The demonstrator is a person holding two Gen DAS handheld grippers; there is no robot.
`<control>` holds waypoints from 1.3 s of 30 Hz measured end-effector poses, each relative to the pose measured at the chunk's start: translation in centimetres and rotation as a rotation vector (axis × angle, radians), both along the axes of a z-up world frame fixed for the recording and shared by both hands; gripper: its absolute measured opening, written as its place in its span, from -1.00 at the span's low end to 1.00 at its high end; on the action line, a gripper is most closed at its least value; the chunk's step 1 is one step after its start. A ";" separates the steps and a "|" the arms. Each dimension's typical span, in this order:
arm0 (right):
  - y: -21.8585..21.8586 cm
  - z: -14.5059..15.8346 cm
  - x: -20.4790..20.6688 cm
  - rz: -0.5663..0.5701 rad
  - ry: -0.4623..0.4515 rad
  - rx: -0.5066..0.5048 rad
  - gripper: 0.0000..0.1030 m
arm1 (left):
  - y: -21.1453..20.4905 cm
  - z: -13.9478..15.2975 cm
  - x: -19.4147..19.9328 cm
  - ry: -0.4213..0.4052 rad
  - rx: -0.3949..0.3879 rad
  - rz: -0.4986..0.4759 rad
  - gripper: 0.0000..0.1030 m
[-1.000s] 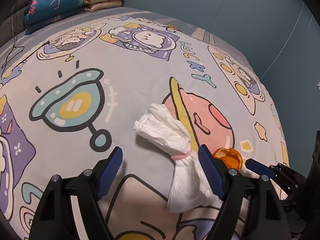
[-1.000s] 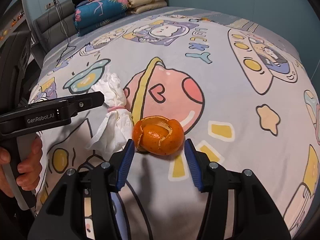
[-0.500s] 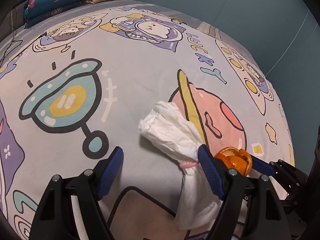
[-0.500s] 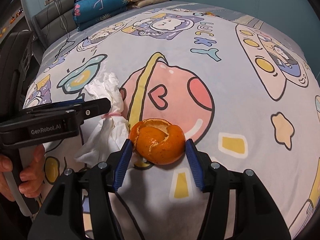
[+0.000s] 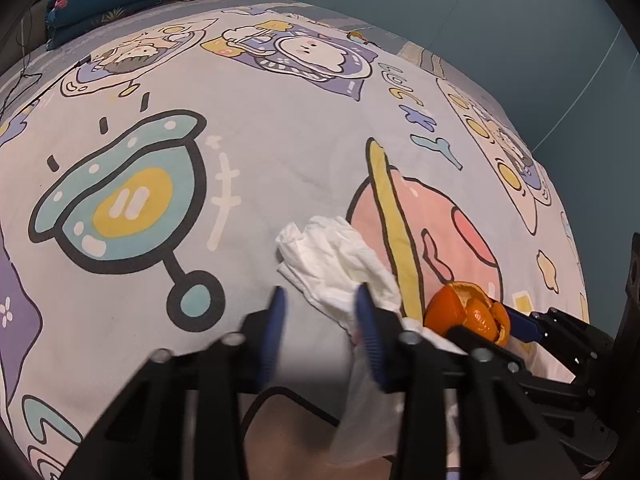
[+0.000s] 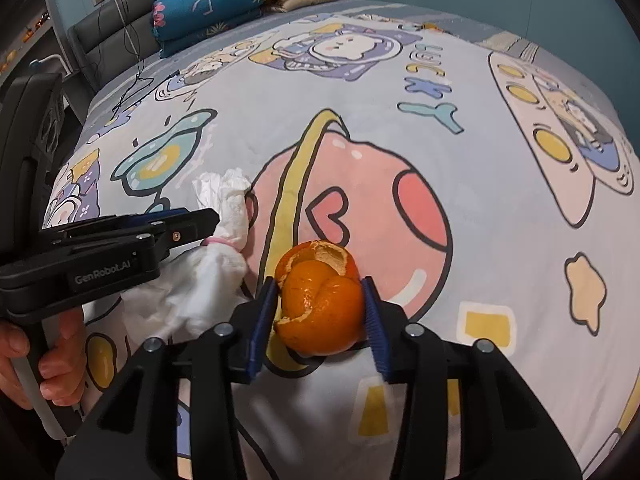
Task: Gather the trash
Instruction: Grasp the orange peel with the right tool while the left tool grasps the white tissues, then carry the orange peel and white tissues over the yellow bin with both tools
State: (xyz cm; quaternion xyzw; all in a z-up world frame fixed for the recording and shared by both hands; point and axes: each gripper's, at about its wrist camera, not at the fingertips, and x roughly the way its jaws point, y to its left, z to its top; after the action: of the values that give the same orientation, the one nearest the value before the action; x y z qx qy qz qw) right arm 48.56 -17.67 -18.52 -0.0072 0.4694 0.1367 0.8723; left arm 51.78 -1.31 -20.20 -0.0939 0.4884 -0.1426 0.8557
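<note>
L gripper (image 5: pixel 318 308) first: its jaws are closing, blurred in the L wrist view, w/ the white tissue wad (image 5: pixel 340 264) lying only partly in the gap. The right-hand pad overlaps the wad near its pink-banded waist; the other pad is over bare bedspread (image 5: pixel 280 140). I can't tell yet if the pads pinch paper or just brush it. To do this well I'd want the waist centred between the pads before lifting, since a loose tail grip will likely slip. The person's hand (image 6: pixel 44 364) is on that handle at lower left of the R wrist view.

R gripper (image 6: pixel 320 312): jaws closing on the orange peel (image 6: pixel 320 300), which sits on the bed betw the blue pads, both pads at or nearly at its sides. Peel is a hollow, torn shell, so I squeeze only till it stops shifting; too hard and it prob collapses. Then lift both straight up, no drag on the fabric.
</note>
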 end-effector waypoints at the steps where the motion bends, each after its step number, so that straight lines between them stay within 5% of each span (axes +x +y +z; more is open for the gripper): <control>1: 0.0 0.2 -0.1 -0.003 -0.007 -0.003 -0.30 | -0.2 0.1 0.0 0.000 -0.005 -0.009 -0.66; 7: -0.6 0.5 -0.7 -0.025 -0.008 0.003 -0.35 | -1.5 0.8 -1.0 -0.047 0.055 -0.040 -0.87; 24: -5.1 4.9 -6.1 -0.136 -0.056 0.075 -0.36 | -1.0 5.2 -4.5 -0.141 -0.033 -0.061 -0.94; 39: -8.6 10.8 -13.6 -0.196 -0.159 0.123 -0.36 | -2.2 12.1 -13.5 -0.277 -0.028 -0.105 -0.94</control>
State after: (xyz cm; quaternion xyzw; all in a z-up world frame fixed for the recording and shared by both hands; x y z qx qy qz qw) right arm 34.99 -26.22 -7.71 0.0814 0.3878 0.0785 0.9148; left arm 38.25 -3.52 -8.13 -0.0594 0.3677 -0.2054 0.9050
